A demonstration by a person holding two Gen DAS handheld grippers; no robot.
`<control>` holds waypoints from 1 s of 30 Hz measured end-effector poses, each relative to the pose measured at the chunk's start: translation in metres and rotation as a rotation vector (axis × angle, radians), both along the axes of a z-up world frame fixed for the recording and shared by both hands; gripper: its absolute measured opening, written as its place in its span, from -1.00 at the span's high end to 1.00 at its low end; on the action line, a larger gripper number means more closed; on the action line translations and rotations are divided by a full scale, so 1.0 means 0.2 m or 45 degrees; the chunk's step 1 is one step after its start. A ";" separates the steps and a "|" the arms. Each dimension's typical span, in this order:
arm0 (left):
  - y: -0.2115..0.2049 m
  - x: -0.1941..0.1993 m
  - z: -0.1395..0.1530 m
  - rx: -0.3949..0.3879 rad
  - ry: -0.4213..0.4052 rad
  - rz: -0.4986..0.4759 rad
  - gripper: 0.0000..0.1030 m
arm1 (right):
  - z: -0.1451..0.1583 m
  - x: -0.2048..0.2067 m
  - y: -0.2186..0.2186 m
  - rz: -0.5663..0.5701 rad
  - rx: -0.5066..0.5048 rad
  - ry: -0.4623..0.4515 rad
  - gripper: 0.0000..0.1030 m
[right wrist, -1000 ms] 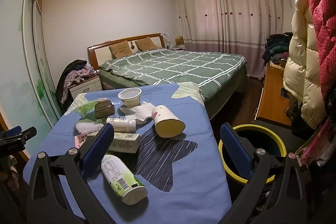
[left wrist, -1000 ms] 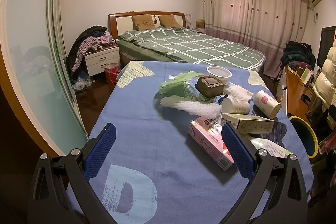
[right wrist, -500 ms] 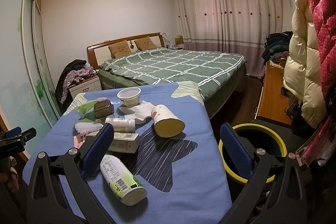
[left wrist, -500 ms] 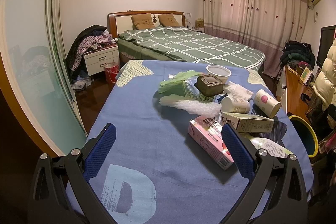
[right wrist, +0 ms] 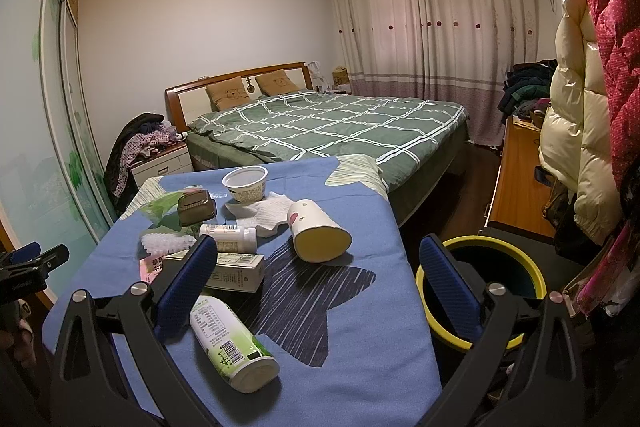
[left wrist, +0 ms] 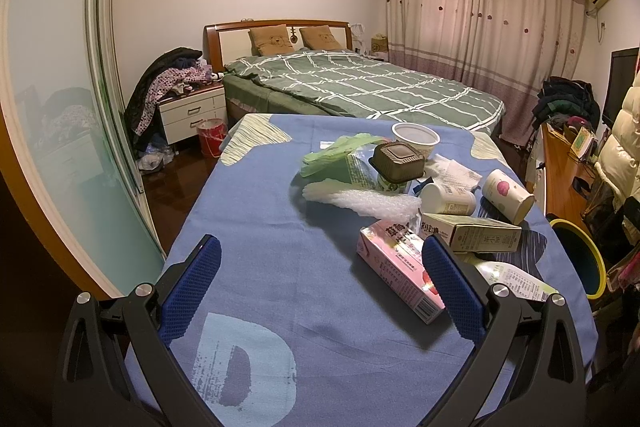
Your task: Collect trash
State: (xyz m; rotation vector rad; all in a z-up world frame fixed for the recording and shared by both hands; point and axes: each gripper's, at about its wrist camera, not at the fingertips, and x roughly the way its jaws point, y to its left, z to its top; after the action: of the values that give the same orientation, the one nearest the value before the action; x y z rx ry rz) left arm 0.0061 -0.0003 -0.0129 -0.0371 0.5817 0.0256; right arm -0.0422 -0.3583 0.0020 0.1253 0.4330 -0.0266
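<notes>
Nothing is picked yet; both your left tongs [left wrist: 320,263] and right tongs [right wrist: 318,263] are open and empty. Next, close on the bottle [right wrist: 232,343], then carry it to the bin [right wrist: 520,267].

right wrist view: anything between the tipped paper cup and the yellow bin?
Nothing: only bare blue cloth between paper cup and bin, per the right wrist view.

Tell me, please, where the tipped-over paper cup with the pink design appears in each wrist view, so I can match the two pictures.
Left wrist view: the paper cup lies at the right edge of the table, beyond the white bottle.
Right wrist view: the paper cup lies near the centre, its open mouth toward the camera, right of the same white bottle.
Shared landmark: the yellow-rimmed bin beside the table.
</notes>
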 end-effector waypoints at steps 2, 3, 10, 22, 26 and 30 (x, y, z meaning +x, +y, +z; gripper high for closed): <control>0.00 0.00 0.00 0.000 0.001 0.001 -0.93 | 0.01 0.00 0.00 -0.001 0.000 0.000 -0.87; 0.00 0.00 0.00 0.000 0.000 0.000 -0.93 | 0.00 0.00 0.00 -0.001 -0.001 0.000 -0.87; 0.00 0.00 -0.01 0.001 0.003 0.000 -0.93 | 0.00 0.00 0.00 -0.002 0.001 0.001 -0.87; -0.04 0.00 -0.07 0.003 0.023 -0.003 -0.93 | -0.03 0.04 -0.02 -0.009 0.000 0.009 -0.87; -0.04 0.02 -0.08 0.003 0.034 -0.001 -0.93 | -0.04 0.05 -0.02 -0.007 -0.003 0.020 -0.87; -0.02 0.06 -0.09 0.009 0.050 0.005 -0.93 | -0.05 0.09 0.00 -0.001 -0.006 0.037 -0.87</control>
State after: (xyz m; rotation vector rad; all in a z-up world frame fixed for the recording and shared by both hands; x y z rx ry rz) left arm 0.0188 -0.0044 -0.0305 -0.0311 0.6206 0.0320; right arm -0.0250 -0.3576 -0.0084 0.1204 0.4617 -0.0299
